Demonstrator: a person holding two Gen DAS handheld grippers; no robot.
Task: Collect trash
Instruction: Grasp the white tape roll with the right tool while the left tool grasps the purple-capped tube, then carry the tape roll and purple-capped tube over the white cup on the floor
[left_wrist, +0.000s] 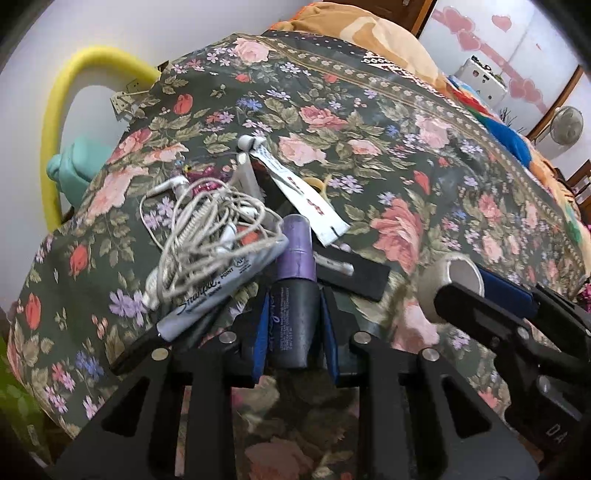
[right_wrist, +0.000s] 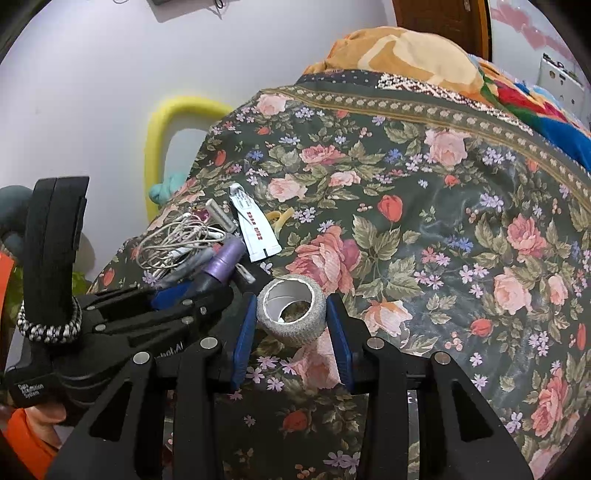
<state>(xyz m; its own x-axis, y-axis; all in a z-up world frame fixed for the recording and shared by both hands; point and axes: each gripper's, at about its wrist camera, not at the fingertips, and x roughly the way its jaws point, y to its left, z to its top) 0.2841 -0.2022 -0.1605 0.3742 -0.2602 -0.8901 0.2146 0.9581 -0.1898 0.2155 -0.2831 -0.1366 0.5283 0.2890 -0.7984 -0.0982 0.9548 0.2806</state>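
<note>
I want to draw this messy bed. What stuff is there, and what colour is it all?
Purple-and-grey tube: one, between left gripper's pads.
Tape roll: one, silver-grey, between right gripper's pads.
Sharpie marker: one, grey-black, under the cords.
Earphone cords: one tangle, white.
White squeezed tube: one, red lettering, behind the pile.
Floral bedspread: one, dark green, pink roses.
Yellow foam noodle: one, by the wall.
Left gripper: black, blue pads.
Right gripper: black, blue pads.

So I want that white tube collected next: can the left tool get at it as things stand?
Probably not directly. The left tool already straddles the purple bottle, which lies between it and the white tube beyond; a tangled cord crowds the left side.
</note>
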